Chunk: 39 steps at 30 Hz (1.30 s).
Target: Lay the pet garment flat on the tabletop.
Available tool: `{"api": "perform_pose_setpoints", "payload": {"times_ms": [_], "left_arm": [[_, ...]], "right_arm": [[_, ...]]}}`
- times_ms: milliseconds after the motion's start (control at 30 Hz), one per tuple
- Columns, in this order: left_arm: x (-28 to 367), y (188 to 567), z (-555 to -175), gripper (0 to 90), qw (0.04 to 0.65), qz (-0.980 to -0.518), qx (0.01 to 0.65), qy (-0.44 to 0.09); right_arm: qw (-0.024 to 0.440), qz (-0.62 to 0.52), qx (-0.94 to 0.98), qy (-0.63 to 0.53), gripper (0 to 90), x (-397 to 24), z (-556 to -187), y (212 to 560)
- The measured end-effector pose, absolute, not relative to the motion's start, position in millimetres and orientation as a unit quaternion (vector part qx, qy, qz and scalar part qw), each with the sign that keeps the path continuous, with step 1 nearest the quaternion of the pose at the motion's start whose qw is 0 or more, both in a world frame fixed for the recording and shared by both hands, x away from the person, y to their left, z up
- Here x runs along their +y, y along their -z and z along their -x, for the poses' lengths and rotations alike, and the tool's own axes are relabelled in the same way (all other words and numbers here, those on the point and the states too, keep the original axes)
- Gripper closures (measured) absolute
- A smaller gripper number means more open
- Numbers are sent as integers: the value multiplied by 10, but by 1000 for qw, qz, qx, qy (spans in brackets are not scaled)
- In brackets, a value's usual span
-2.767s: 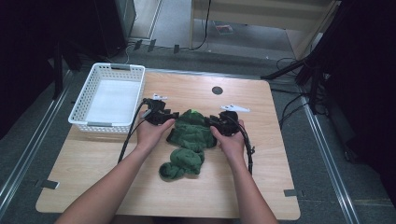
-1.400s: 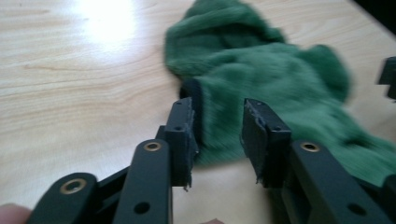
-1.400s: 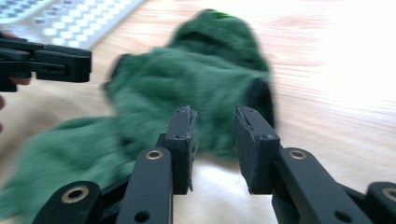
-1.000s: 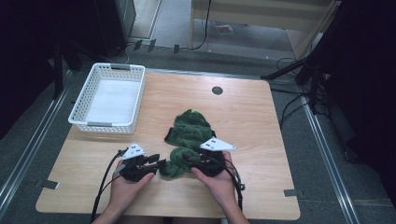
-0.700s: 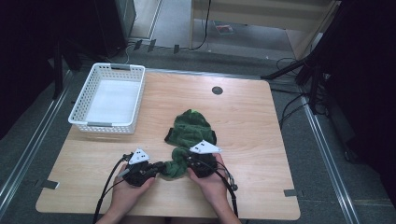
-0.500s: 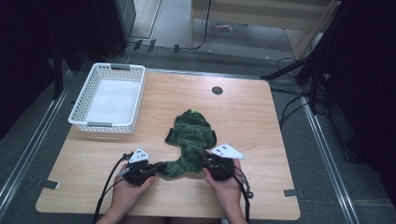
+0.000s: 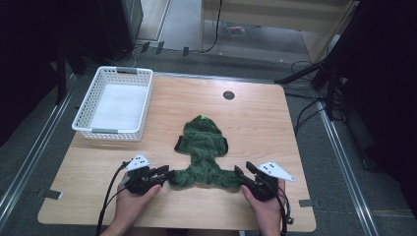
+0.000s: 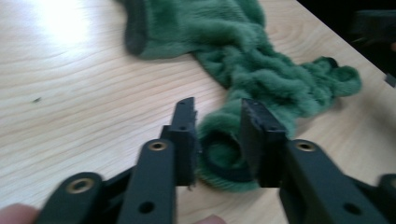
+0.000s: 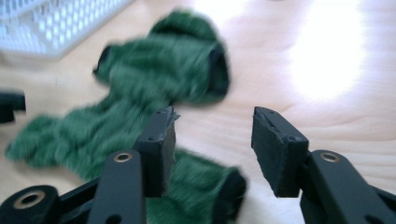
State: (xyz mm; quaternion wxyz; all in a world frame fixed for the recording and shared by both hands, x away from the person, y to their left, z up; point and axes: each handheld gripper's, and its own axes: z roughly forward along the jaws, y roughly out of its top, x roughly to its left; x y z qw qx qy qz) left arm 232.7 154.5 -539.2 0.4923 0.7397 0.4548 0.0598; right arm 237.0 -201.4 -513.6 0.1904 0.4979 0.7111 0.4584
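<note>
A fuzzy green garment (image 7: 201,140) lies flat on the wooden table (image 7: 275,123), its lower part stretched sideways between both grippers. My left gripper (image 7: 167,173) is at the garment's left end. In the left gripper view the left gripper (image 8: 217,109) has its jaws apart on either side of a dark-rimmed cuff (image 8: 219,158), which looks round and unsqueezed. My right gripper (image 7: 238,172) is at the right end. In the right gripper view the right gripper (image 9: 212,116) stands wide open, with bare table between the jaws and green cloth (image 9: 159,65) under its left jaw.
A white plastic basket (image 7: 110,132) stands at the table's far left. A small dark round hole (image 7: 228,95) sits near the table's far edge. Both hands rest at the table's near edge, with cables trailing off it.
Both grippers moved from the garment's far part to its near edge. The right gripper then pulled rightward, stretching the lower part out flat, and its jaws now stand open.
</note>
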Motion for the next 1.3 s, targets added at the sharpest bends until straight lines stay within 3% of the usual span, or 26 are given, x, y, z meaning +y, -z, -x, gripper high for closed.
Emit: {"api": "perform_pose_setpoints", "payload": {"times_ms": [100,200,433,567,633,767,833,1033,1300], "left_arm": [[1415,5388,-2291,554,482,-757,437,-59],[1341,5441,-2282,537,465,-769,433,-64],[1322,5494,-2281,799,435,-783,438,-76],[1437,5503,-2297,832,441,-776,446,-68],[1482,5501,-2302,831,442,-775,447,-67],[1552,5524,-2327,802,457,-773,437,-51],[1563,5532,-2336,790,462,-771,437,-46],[1557,5557,-2322,787,467,-766,440,-51],[1560,5558,-2310,807,470,-762,441,-54]], "right_arm": [[152,-496,740,-428,464,-1909,-2381,5250],[125,-494,755,-412,509,-1847,-2366,5344],[144,-483,777,-377,770,-1796,-2363,5437],[148,-492,776,-367,841,-1858,-2333,5429],[149,-493,775,-366,833,-1871,-2329,5427],[144,-464,767,-419,661,-1881,-2391,5335],[151,-463,756,-438,639,-1869,-2509,5215],[170,-461,758,-430,608,-1549,-3176,4939],[154,-503,761,-380,516,-1134,-4062,5053]]}}
